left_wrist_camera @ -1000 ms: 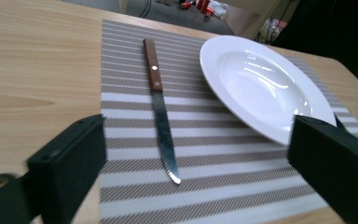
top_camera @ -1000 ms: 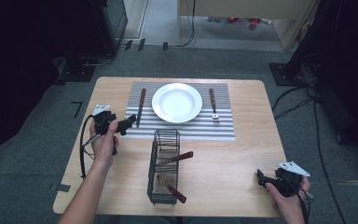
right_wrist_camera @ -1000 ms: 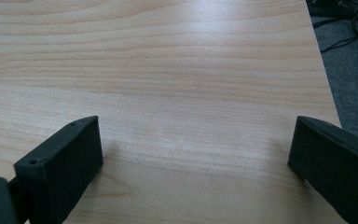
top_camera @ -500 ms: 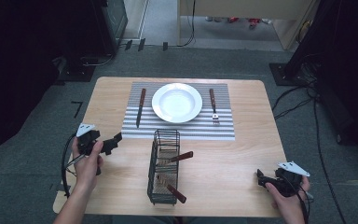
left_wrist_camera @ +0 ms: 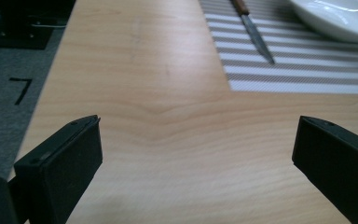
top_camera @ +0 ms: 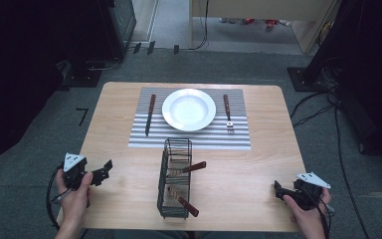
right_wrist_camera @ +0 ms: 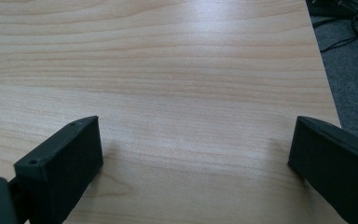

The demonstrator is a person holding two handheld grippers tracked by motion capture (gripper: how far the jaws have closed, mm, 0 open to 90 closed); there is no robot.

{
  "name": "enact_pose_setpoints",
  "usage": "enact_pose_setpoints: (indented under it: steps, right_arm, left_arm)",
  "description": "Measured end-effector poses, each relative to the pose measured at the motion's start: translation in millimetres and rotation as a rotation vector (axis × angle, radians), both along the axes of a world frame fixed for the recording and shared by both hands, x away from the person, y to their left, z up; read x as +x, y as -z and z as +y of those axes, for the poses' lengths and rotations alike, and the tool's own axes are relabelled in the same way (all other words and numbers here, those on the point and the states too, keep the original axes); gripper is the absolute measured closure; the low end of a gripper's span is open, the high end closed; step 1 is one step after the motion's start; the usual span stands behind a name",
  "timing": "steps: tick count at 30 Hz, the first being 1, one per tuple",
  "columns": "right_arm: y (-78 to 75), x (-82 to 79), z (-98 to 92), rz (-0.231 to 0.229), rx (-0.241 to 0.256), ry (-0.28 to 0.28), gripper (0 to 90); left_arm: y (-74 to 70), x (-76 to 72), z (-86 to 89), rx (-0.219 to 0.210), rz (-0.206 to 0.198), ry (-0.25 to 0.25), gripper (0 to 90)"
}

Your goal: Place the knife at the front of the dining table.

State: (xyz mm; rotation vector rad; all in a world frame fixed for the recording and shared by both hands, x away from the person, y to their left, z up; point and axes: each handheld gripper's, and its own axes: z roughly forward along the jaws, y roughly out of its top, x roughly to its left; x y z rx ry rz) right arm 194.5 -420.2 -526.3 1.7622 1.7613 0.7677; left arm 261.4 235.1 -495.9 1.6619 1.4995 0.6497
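On a striped placemat [top_camera: 194,137] sits a white plate [top_camera: 189,109], with a wooden-handled knife [top_camera: 149,114] to its left and a fork [top_camera: 227,113] to its right. In front of the mat stands a black wire basket [top_camera: 175,178] with wooden-handled utensils [top_camera: 193,167] poking out. My left gripper [top_camera: 102,172] hovers open and empty at the table's near left edge. In the left gripper view the gripper [left_wrist_camera: 196,140] points toward the knife's blade [left_wrist_camera: 257,38] and the plate [left_wrist_camera: 340,14]. My right gripper [top_camera: 277,191] is open and empty at the near right corner, and the right gripper view has it [right_wrist_camera: 196,140] over bare wood.
The wooden table [top_camera: 129,194] has bare surface on both sides of the basket. Cables [top_camera: 323,104] lie on the grey floor to the right, and black equipment stands [top_camera: 104,35] rise at the back left. A "7" mark [top_camera: 82,115] is on the floor.
My left gripper has drawn back from beside the knife to the table's near left edge, open all the while. The knife stays on the mat. The right gripper has not moved.
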Motion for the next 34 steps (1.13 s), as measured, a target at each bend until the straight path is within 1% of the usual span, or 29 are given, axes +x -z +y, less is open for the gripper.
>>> enact_pose_setpoints:
  steps: [1,3,5,6,7,8,10,11,12,13,14,15,16,18,21,25,34]
  right_arm:
    - [0.0,0.1,0.0,0.000,0.000,-0.001,2.2]
    - [-0.1,0.3,0.2,0.002,0.002,0.001,2.2]
    - [-0.1,0.3,0.2,0.002,0.002,0.000,2.2]
    - [-0.1,0.3,0.2,0.002,0.002,0.000,2.2]
    - [-0.1,0.3,0.2,0.002,0.002,0.000,2.2]
    - [-0.1,0.3,0.2,0.002,0.002,0.000,2.2]
    - [-0.1,0.3,0.2,0.002,0.002,0.000,2.2]
    - [-0.1,0.3,0.2,0.002,0.002,0.000,2.2]
    - [-0.1,0.4,0.2,0.002,0.002,-0.001,2.2]
    - [-0.1,0.6,0.2,0.002,0.002,-0.003,2.1]
    - [-0.1,0.6,0.2,0.002,0.002,-0.003,2.1]
    - [-0.1,0.7,0.2,0.002,0.002,-0.004,2.2]
    - [-0.1,0.7,0.2,0.002,0.002,-0.004,2.2]
    - [-0.1,0.7,0.2,0.001,0.002,-0.004,2.2]
    - [-0.1,0.7,0.2,0.001,0.001,-0.004,2.2]
    - [-0.1,0.7,0.2,0.001,0.001,-0.004,2.2]
    - [-0.1,0.7,0.2,0.001,0.001,-0.004,2.2]
  left_arm:
    - [3.7,-1.6,0.9,0.014,0.007,-0.010,1.6]
    - [10.1,-1.6,1.8,0.027,0.026,-0.010,1.6]
    - [11.6,-1.1,1.6,0.033,0.028,-0.012,1.6]
    - [13.0,-0.5,0.6,0.045,0.034,-0.009,1.6]
    - [16.7,0.5,-2.4,0.077,0.046,-0.001,1.6]
    - [16.7,0.5,-2.4,0.077,0.046,-0.001,1.6]
    - [19.6,1.4,-6.4,0.100,0.065,0.011,1.6]
    - [19.5,1.0,-8.7,0.116,0.054,0.007,1.7]
    - [19.7,1.2,-10.3,0.130,0.061,0.006,1.7]
    - [20.5,2.7,-12.9,0.153,0.076,0.009,1.7]
    - [20.5,2.7,-12.9,0.153,0.076,0.009,1.7]
    - [21.2,4.7,-15.1,0.178,0.099,0.011,1.7]
    - [21.2,4.7,-15.1,0.178,0.099,0.011,1.7]
    - [22.7,7.6,-17.0,0.194,0.135,0.021,1.7]
    - [23.0,9.2,-15.2,0.162,0.154,0.032,1.4]
    - [23.1,10.7,-13.9,0.164,0.152,0.050,1.4]
    - [23.0,10.8,-14.1,0.164,0.153,0.045,1.4]
